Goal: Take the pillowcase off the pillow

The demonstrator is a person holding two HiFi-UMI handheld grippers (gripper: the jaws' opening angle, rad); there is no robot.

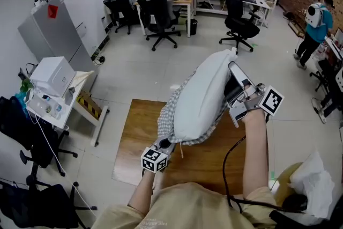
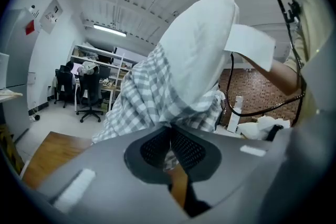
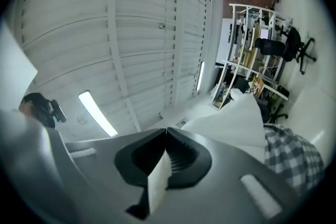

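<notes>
One wooden surface stands on the pale floor in front of the person, and the pillow is held in the air above it, not resting on it. The white pillow is long and full, and it slopes from its near left end up to a corner at the far right. About the far two thirds of it are bare. The grey and white checked pillowcase is bunched around the near left end only and hangs down a little under the pillow.

On the right side, the right gripper lies against the upper part of the pillow. In the right gripper view its jaws are pressed together on a thin fold of the white pillow cloth, so it is grasping the pillow itself. Its cube with square markers sits near the person's right hand.

At the near left, the left gripper is just below the bunched end. In the left gripper view the jaws are clenched and the checked cloth is pinched between them, so this gripper is grasping the pillowcase.
</notes>
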